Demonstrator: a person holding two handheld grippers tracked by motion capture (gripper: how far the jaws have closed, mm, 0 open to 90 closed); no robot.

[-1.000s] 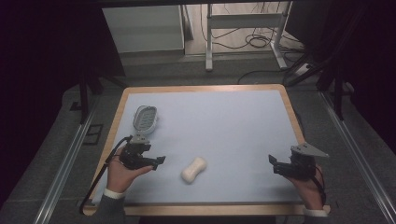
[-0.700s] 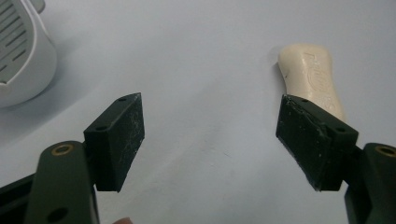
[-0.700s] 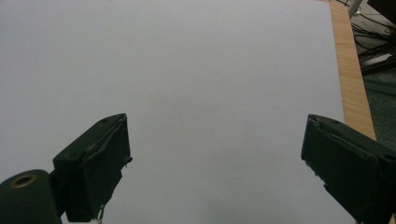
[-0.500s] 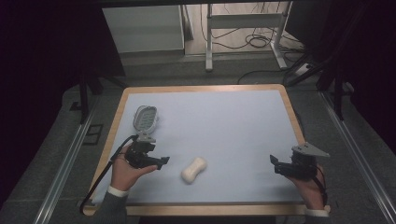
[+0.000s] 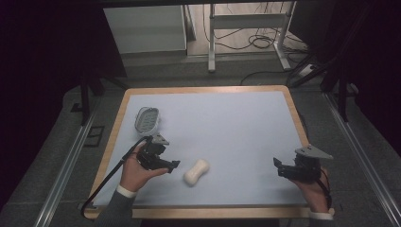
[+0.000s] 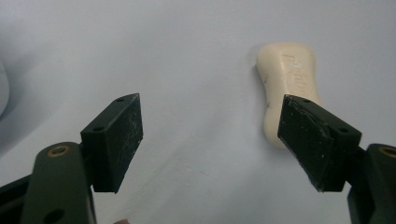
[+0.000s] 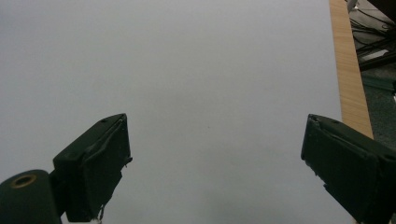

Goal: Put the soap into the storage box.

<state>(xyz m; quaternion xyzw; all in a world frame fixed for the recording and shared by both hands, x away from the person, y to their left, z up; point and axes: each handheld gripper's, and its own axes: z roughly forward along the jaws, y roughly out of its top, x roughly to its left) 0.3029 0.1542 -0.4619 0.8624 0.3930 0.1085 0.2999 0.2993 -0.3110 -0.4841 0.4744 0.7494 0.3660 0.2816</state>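
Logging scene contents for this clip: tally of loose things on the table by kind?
Soap bar, cream: 1
Soap dish, pale with a ribbed inside: 1
Total: 2
Both lie on the table; the left gripper, jaws open, is beside the soap bar.

Cream soap bar (image 5: 196,171), pale-blue table (image 5: 227,123)
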